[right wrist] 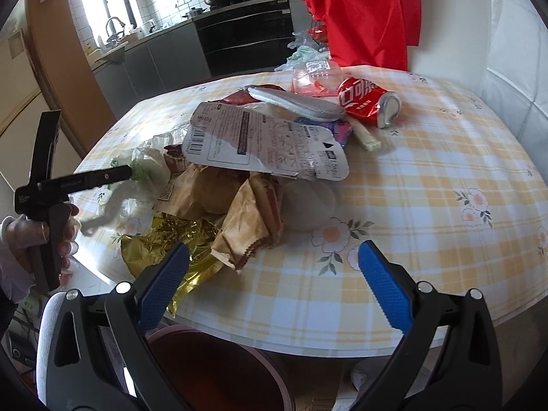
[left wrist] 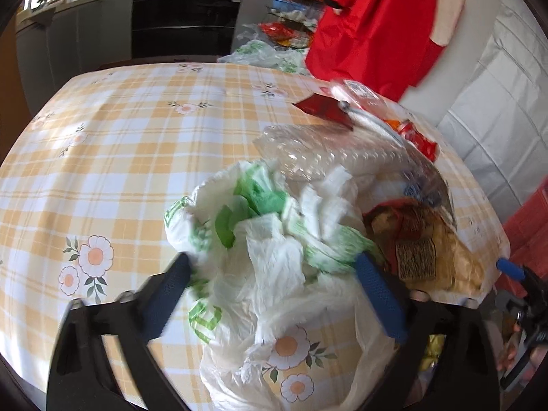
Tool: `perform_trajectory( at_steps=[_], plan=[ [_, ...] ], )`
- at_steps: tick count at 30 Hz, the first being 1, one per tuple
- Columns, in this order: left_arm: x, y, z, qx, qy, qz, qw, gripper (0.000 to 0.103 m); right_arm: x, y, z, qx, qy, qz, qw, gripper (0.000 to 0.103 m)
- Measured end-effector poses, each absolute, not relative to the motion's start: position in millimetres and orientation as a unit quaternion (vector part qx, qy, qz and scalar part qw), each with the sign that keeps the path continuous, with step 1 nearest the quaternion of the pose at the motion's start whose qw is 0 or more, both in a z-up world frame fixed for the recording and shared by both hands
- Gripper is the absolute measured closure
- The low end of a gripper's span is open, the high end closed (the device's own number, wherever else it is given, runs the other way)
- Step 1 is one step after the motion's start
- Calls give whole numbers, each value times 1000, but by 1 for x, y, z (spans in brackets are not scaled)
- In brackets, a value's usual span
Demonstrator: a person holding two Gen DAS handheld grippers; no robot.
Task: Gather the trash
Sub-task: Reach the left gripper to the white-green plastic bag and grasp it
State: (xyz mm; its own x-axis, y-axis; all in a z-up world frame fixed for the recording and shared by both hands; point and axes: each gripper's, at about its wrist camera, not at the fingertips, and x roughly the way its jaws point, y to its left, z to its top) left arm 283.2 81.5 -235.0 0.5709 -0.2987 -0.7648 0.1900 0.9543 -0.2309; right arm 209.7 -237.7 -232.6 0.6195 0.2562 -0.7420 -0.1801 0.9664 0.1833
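A heap of trash lies on a round table with a yellow checked floral cloth [right wrist: 428, 185]. In the left wrist view my left gripper [left wrist: 274, 267] is open, its jaws on either side of a crumpled white and green plastic bag [left wrist: 267, 239]; whether they touch it is unclear. Behind the bag lie a clear crushed bottle [left wrist: 308, 150] and a brown wrapper [left wrist: 421, 250]. In the right wrist view my right gripper [right wrist: 274, 257] is open and empty, at the table's near edge, by brown paper bags [right wrist: 239, 212], gold foil [right wrist: 167, 243], a torn printed carton [right wrist: 267, 140] and a crushed red cola can [right wrist: 368, 101].
A dark round bin [right wrist: 212, 370] stands below the table edge under my right gripper. A chair draped in red cloth [right wrist: 363, 10] stands at the far side. Kitchen counters and an oven [right wrist: 246, 30] are behind. A white padded wall [right wrist: 513, 68] is at right.
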Motion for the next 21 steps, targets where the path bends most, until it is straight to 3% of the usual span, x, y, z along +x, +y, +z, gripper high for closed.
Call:
perform_trajectory(
  at_steps=[1, 2, 4, 5, 17, 21],
  plan=[
    [282, 79, -236, -56, 445, -147, 881, 51, 211, -237, -232, 45, 417, 122, 899, 6],
    [280, 77, -237, -51, 450, -150, 879, 59, 211, -236, -232, 44, 415, 121, 901, 6],
    [275, 73, -239, -30, 455, -141, 879, 90, 214, -235, -230, 43, 409, 124, 903, 7],
    [272, 72, -239, -21, 455, -137, 880, 96, 216, -235, -228, 42, 407, 126, 904, 7],
    [230, 99, -201, -82, 386, -102, 913, 100, 271, -184, -188, -15, 365, 172, 915, 8],
    [221, 104, -188, -94, 363, -89, 923, 100, 312, -153, -194, -22, 389, 169, 905, 19]
  ],
)
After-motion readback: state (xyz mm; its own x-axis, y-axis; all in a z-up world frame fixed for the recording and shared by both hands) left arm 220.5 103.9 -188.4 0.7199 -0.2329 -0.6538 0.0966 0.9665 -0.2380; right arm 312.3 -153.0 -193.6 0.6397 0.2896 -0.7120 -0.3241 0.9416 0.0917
